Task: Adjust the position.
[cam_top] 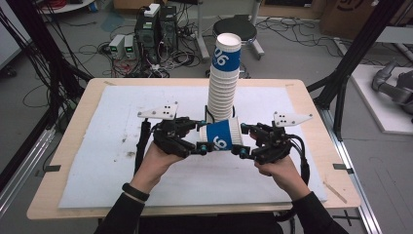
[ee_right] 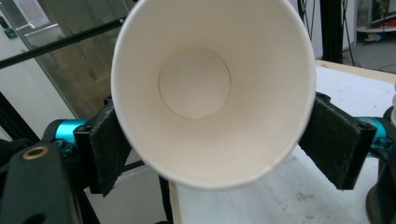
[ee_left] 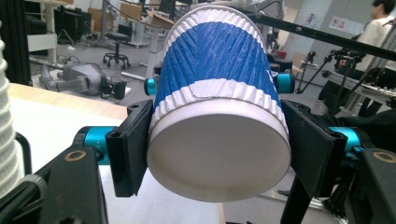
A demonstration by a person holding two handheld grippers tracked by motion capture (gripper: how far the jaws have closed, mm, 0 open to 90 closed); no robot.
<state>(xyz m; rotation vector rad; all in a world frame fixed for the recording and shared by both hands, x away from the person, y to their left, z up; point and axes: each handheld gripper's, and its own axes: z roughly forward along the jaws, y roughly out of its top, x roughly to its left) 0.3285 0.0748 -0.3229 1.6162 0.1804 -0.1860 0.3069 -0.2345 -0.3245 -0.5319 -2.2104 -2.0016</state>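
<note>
A blue and white ribbed paper cup (cam_top: 221,135) lies level above the white mat, held between both grippers. My left gripper (cam_top: 201,136) is shut on its base end; in the left gripper view the cup's white bottom (ee_left: 219,158) faces the camera and the black pads (ee_left: 133,144) press on both sides. My right gripper (cam_top: 242,140) clamps the rim end. In the right gripper view I look into the cup's open mouth (ee_right: 210,93), with a pad (ee_right: 338,144) against each side. A tall stack of the same cups (cam_top: 224,78) stands upright just behind.
The white mat (cam_top: 122,146) covers most of the wooden table (cam_top: 68,161). Black frame posts (cam_top: 341,92) rise at both table sides. On the floor beyond are computers (cam_top: 156,29), cables and a round stool (cam_top: 235,29). The stack's edge (ee_left: 7,116) stands close on the left.
</note>
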